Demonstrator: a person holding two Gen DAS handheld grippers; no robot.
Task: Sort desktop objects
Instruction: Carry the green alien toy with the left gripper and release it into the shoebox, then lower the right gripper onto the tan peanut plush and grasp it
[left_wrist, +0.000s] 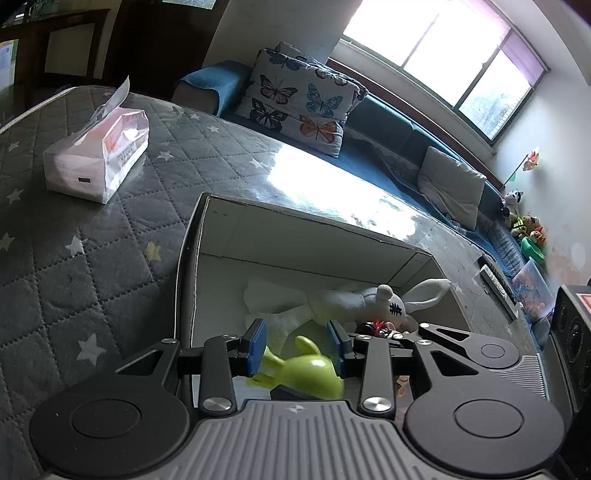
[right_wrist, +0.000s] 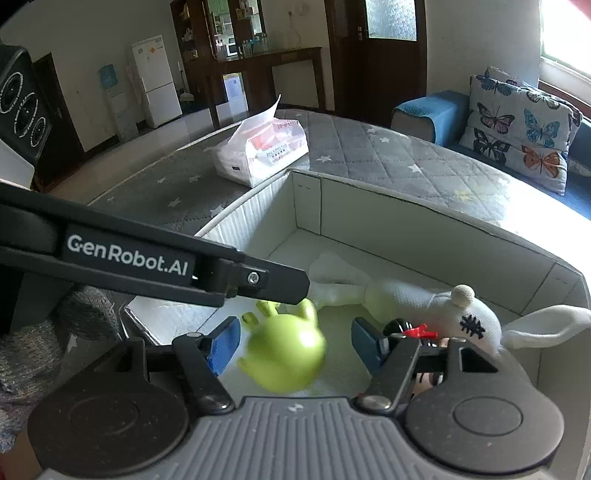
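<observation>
A white cardboard box (left_wrist: 201, 258) (right_wrist: 369, 206) stands on the grey quilted table. In it lie a white rabbit plush (left_wrist: 369, 301) (right_wrist: 424, 306) and a small red-and-black figure (left_wrist: 380, 328) (right_wrist: 410, 330). A lime-green toy (left_wrist: 314, 373) (right_wrist: 288, 354) shows blurred over the box floor. My left gripper (left_wrist: 295, 338) is open above the box, the toy loose between its blue pads. In the right wrist view its black finger (right_wrist: 273, 282) reaches in from the left, just above the toy. My right gripper (right_wrist: 295, 341) is open too, its pads wide on either side of the toy.
A tissue pack (left_wrist: 99, 155) (right_wrist: 262, 151) lies on the star-patterned table cover (left_wrist: 74, 266) beyond the box. Behind the table runs a blue sofa with butterfly cushions (left_wrist: 299, 96) (right_wrist: 517, 129). A black speaker (left_wrist: 576, 332) (right_wrist: 22, 107) stands beside the table. A remote (left_wrist: 495, 277) lies near the table edge.
</observation>
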